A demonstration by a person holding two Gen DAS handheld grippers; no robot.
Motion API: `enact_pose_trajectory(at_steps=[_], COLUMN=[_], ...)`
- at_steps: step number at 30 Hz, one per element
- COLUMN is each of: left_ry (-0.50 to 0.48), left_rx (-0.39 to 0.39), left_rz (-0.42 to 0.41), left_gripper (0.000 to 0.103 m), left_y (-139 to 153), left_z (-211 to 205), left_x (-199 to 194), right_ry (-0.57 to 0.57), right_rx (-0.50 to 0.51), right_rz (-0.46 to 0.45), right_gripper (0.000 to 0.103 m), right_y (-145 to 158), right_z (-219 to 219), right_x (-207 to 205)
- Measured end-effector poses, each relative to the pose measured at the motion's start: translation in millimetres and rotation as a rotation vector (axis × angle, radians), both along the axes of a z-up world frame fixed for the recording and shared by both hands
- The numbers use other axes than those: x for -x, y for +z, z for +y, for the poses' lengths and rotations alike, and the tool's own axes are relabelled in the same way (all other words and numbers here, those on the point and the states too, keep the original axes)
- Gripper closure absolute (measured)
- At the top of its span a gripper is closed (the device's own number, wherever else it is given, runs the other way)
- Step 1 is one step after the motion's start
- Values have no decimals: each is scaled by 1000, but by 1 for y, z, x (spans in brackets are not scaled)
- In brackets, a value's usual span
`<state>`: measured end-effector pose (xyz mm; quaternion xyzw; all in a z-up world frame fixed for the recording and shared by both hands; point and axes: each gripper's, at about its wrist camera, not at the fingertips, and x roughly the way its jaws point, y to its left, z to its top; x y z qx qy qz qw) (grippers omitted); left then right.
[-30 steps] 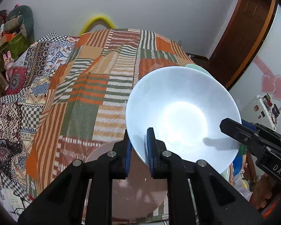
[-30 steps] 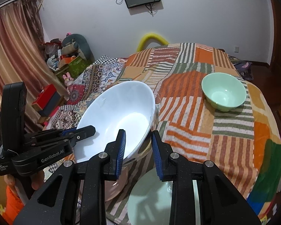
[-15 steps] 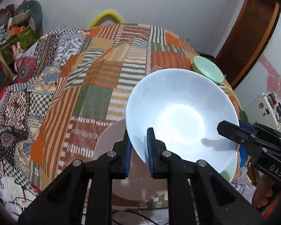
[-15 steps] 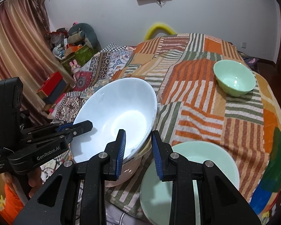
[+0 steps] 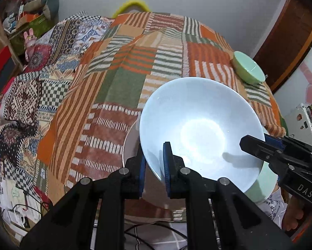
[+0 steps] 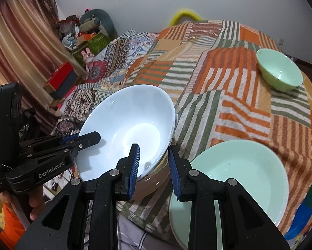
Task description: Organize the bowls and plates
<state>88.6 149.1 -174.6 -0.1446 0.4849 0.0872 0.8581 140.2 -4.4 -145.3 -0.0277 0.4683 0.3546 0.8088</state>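
My left gripper point(image 5: 153, 162) is shut on the near rim of a large white bowl point(image 5: 199, 129) and holds it tilted above a pink plate point(image 5: 133, 145) at the table's near edge. My right gripper point(image 6: 152, 164) straddles the same bowl's point(image 6: 126, 125) opposite rim with its jaws apart, not clamped. In the left wrist view it shows at the right point(image 5: 266, 145). A pale green plate point(image 6: 239, 175) lies at the near right. A small green bowl point(image 6: 278, 73) stands far right, also in the left wrist view point(image 5: 247, 68).
A patchwork striped cloth point(image 5: 135, 66) covers the round table. A second patterned cloth point(image 5: 30, 87) drapes over the left side. Boxes and toys point(image 6: 83, 37) are stacked by the far left wall. A wooden door frame point(image 5: 289, 39) stands at the right.
Both grippers and the white bowl have drawn back toward the table's near edge and risen. More of the table, the green plate and the small green bowl have come into view.
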Motion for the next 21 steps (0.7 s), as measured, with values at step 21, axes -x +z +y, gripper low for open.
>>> enact_pose_trajectory(at_steps=[21], left_ry=[14], left_rx=[-16], left_rz=[96], left_gripper=[89], left_y=[-39], left_z=[10], left_x=[1], right_ry=[34], right_rx=[65], right_rz=[86], right_gripper=[77], right_y=[-34], right_z=[19], right_x=[-1])
